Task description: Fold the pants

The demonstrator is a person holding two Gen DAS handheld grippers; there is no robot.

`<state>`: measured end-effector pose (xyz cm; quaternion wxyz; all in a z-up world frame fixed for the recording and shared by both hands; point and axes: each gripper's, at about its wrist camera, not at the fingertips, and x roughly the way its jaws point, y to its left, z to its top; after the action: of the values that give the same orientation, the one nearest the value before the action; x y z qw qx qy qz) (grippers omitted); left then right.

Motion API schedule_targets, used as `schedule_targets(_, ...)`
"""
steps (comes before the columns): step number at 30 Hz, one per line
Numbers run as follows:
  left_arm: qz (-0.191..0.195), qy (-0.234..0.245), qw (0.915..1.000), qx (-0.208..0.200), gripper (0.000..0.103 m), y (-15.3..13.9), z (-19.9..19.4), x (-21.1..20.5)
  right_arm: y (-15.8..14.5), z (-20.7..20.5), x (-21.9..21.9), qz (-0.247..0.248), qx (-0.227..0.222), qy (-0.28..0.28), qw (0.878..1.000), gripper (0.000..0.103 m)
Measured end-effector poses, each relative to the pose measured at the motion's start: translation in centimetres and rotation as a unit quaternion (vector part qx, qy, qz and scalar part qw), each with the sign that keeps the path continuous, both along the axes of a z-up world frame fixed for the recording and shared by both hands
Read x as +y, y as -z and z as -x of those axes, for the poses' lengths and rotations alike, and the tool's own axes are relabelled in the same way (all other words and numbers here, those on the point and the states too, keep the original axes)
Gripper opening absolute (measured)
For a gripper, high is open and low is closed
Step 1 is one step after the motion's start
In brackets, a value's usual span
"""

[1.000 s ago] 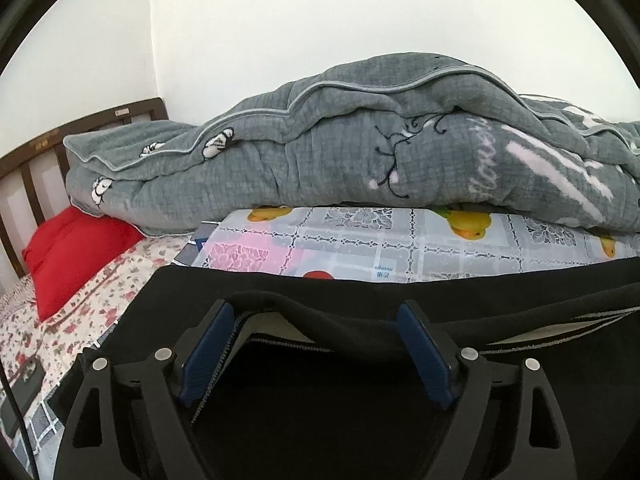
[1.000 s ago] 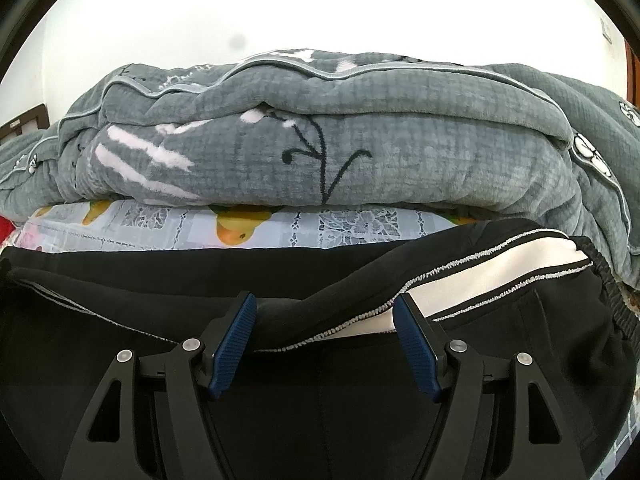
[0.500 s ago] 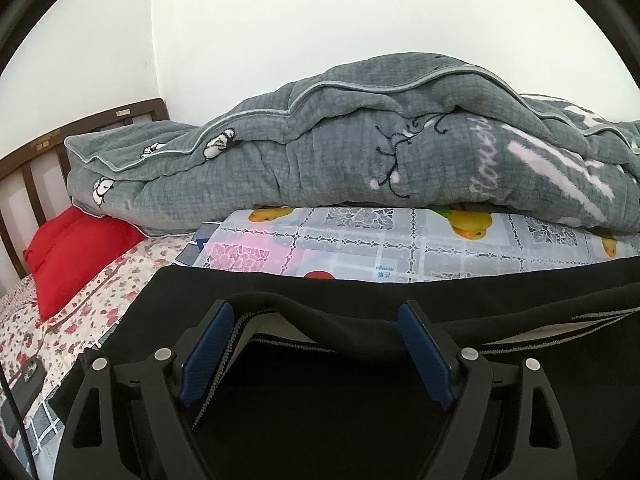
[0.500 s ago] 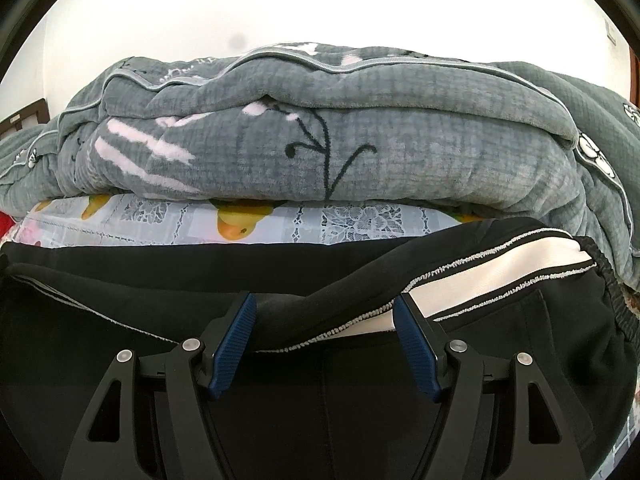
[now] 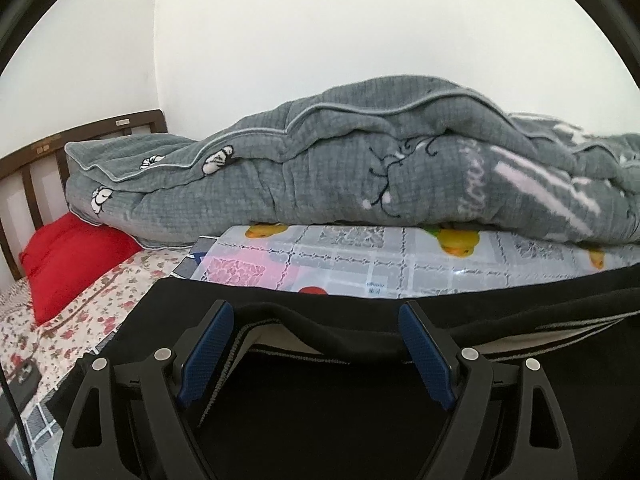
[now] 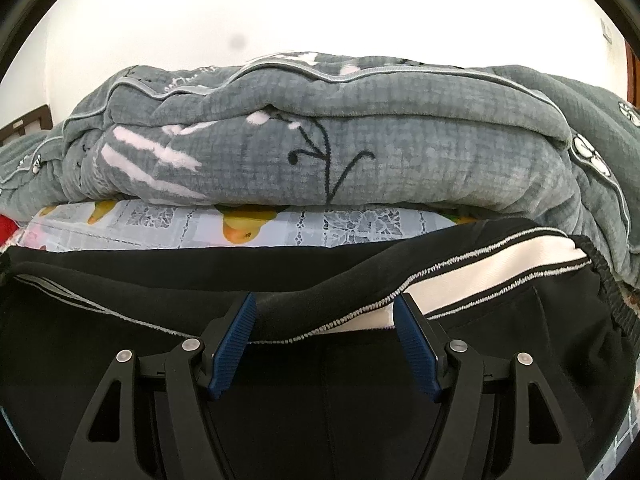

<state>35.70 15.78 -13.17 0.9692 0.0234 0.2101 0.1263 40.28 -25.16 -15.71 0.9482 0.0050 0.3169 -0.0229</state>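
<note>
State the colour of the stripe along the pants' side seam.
White, edged with pale stitching, on the black pants; clearest in the right wrist view.

Pale script lettering on grey quilt (image 5: 360, 168), right of black vine embroidery, left-wrist view: too blurred and foreshortened to read. Faint pale marks along quilt top (image 6: 320, 128), right-wrist view: also illegible. Tiny blue print on fruit-patterned plastic sheet (image 5: 375, 287): too small to make out. Small plates on wooden headboard (image 5: 44, 146): unreadable.
</note>
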Motion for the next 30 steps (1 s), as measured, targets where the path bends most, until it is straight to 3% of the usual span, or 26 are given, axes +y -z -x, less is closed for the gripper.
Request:
schedule_targets(8,0.0,0.019,0.9998,-0.01,0.084,-0.4,1.0,-0.8,-0.6,2.1,-0.2,-0.019,0.034,0.007,0.999,0.07)
schedule_targets(12,-0.008,0.03,0.9993,-0.02,0.084,-0.8,1.9,-1.4,-1.5,6.8,-0.2,-0.006,0.03,0.015,0.999,0.07)
schedule_targets(17,0.004,0.037,0.999,0.024,0.084,-1.2,4.9,-1.6,-2.3,12.1,-2.1,-0.035,0.043,0.025,0.998,0.07)
schedule_targets(22,0.065,0.059,0.9937,0.069,0.084,-0.7,10.6,-0.4,-2.0,16.9,-5.6,-0.069,0.053,0.046,0.995,0.07)
schedule_targets(26,0.142,0.067,0.982,0.105,0.084,0.3,14.8,0.8,-0.6,19.9,-8.2,-0.092,0.066,0.064,0.992,0.07)
schedule_targets(30,0.233,0.068,0.9601,0.139,0.084,2.5,17.5,2.3,0.8,21.5,-10.2,-0.123,0.079,0.067,0.987,0.07)
